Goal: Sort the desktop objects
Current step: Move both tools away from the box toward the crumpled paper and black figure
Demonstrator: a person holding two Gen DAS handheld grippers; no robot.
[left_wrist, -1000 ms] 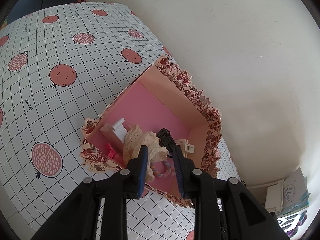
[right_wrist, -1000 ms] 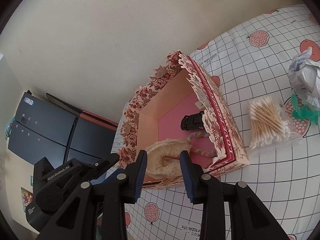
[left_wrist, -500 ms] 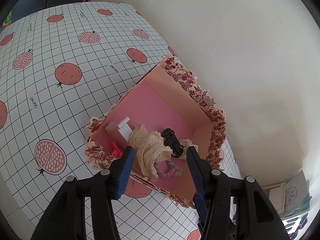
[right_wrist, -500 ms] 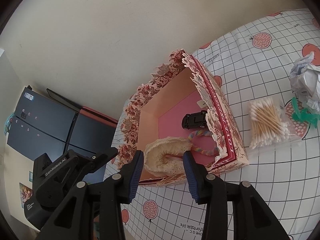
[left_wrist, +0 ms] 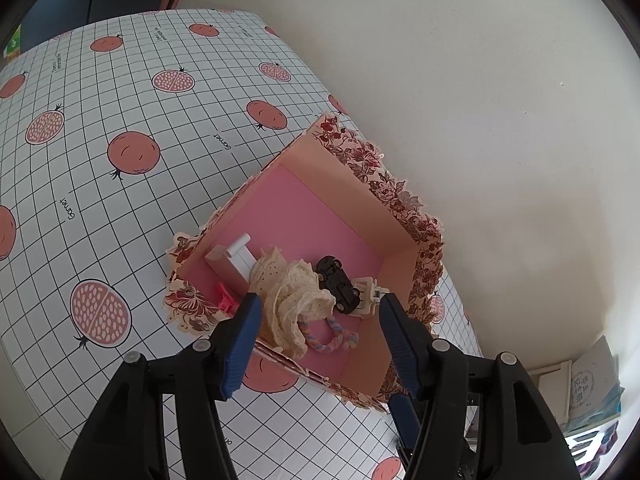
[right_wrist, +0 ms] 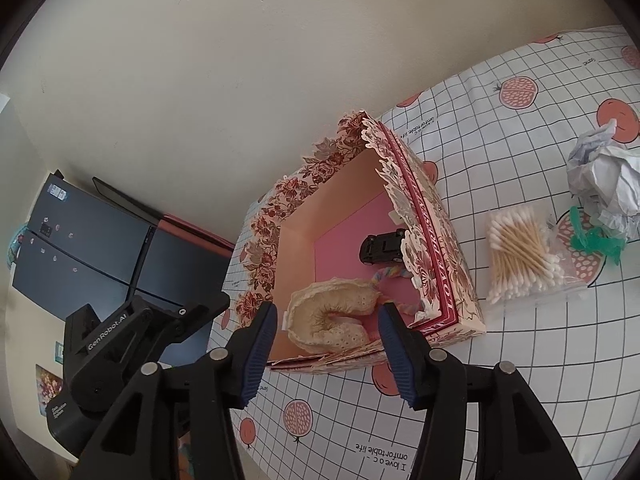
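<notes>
A floral cardboard box (left_wrist: 404, 208) with a pink floor stands on the pomegranate tablecloth. Inside lie a cream lace cloth (left_wrist: 288, 292), a black toy car (left_wrist: 338, 284), a pastel braided rope (left_wrist: 332, 338), a white block (left_wrist: 230, 258), a pink clip (left_wrist: 224, 300) and a white clip (left_wrist: 370, 290). My left gripper (left_wrist: 320, 320) hovers over the box's near edge, its jaws opening, and no pad touches the cloth. My right gripper (right_wrist: 326, 328) hangs above the lace cloth (right_wrist: 332, 320) in the box (right_wrist: 448, 272), its jaws also opening, free of the cloth. The car (right_wrist: 382, 246) lies beyond.
Right of the box lie a bag of cotton swabs (right_wrist: 524, 256), crumpled white paper (right_wrist: 608, 184) and a green scrap (right_wrist: 596, 240). The left gripper's body (right_wrist: 120, 340) shows at lower left. A wall runs behind the table; dark cabinets (right_wrist: 80, 240) stand beyond its end.
Both grippers have spread their jaws and let go of the lace cloth, which now rests in the box. The left view has pulled back slightly.
</notes>
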